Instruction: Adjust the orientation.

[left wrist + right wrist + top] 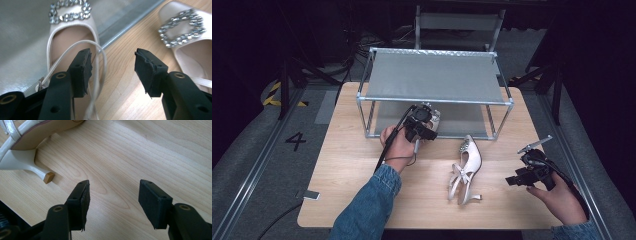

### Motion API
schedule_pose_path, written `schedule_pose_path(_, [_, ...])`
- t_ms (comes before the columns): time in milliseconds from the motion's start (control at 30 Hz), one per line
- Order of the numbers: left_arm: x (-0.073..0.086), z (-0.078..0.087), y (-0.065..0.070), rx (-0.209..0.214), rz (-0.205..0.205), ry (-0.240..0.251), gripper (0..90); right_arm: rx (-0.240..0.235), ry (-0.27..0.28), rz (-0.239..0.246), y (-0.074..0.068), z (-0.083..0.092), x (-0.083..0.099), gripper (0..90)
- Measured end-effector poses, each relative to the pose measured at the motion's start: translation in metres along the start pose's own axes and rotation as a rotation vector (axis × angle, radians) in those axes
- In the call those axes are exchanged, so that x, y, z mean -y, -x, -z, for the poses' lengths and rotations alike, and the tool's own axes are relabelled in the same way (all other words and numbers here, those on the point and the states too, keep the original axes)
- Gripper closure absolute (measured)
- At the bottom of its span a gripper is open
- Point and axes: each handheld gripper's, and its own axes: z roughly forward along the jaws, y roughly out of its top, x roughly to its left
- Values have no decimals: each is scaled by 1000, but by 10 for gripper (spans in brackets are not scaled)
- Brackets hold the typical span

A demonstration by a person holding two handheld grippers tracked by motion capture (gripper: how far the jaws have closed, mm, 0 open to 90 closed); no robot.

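My left tongs (112, 70) are standing wide over the shoe (72, 37) lying on the rack's lower shelf (22, 50), its strap loose between them. My right tongs (113, 202) are gaping empty over the table (150, 150), right of that rack.

A black "4" on the grey floor (257, 150) left of the table (357, 200)

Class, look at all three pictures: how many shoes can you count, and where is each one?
2. One shoe sits on the lower shelf of the rack, just ahead of the left tongs. The other shoe lies on its side on the table. None seem hidden.
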Motion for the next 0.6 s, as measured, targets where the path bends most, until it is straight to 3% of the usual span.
schedule_pose_path(233, [14,30,2,11,-17,55,445,-8,1,-1,1,-2,-2,431])
schedule_pose_path(367, [24,43,2,19,-14,58,429,-8,-1,0,0,-3,-3,431])
schedule_pose_path(500, [39,60,3,21,-43,59,401,-12,-1,0,1,-3,-5,431])
schedule_pose_path(600, [44,64,4,13,-37,51,396,-16,1,1,2,-4,-7,431])
